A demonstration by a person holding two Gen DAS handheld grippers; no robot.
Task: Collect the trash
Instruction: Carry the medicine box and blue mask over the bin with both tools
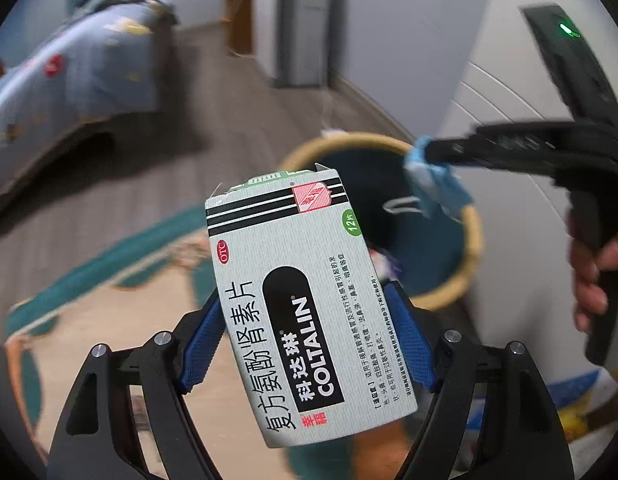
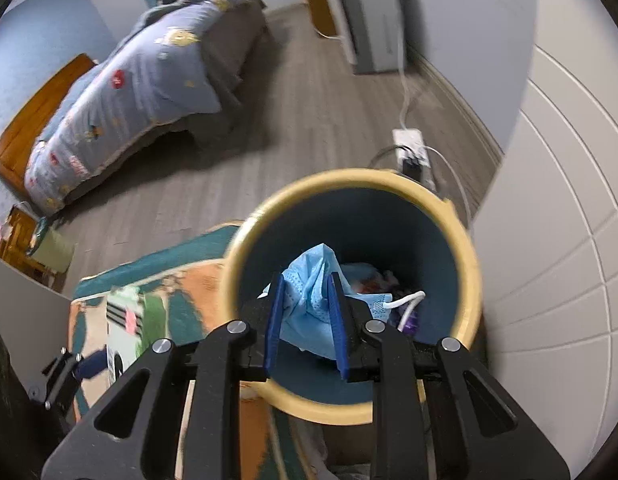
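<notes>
My left gripper (image 1: 309,304) is shut on a white and green medicine box (image 1: 297,304), held upright between its blue pads, short of the bin. The round trash bin (image 1: 467,272) has a yellow rim and a dark blue inside. My right gripper (image 2: 307,280) is shut on a crumpled blue face mask (image 2: 313,284) and hangs right over the bin's (image 2: 465,280) mouth, where some trash lies at the bottom. In the left wrist view the right gripper (image 1: 419,152) reaches in from the right with the mask (image 1: 433,188). The box (image 2: 125,328) shows blurred at the lower left of the right wrist view.
The bin stands by a white panelled cabinet (image 2: 569,240) at the edge of a teal and orange rug (image 1: 89,304). A bed with a blue quilt (image 2: 121,92) lies to the left. A power strip (image 2: 411,148) with cables sits on the wood floor behind the bin. A person's hand (image 1: 589,276) holds the right gripper.
</notes>
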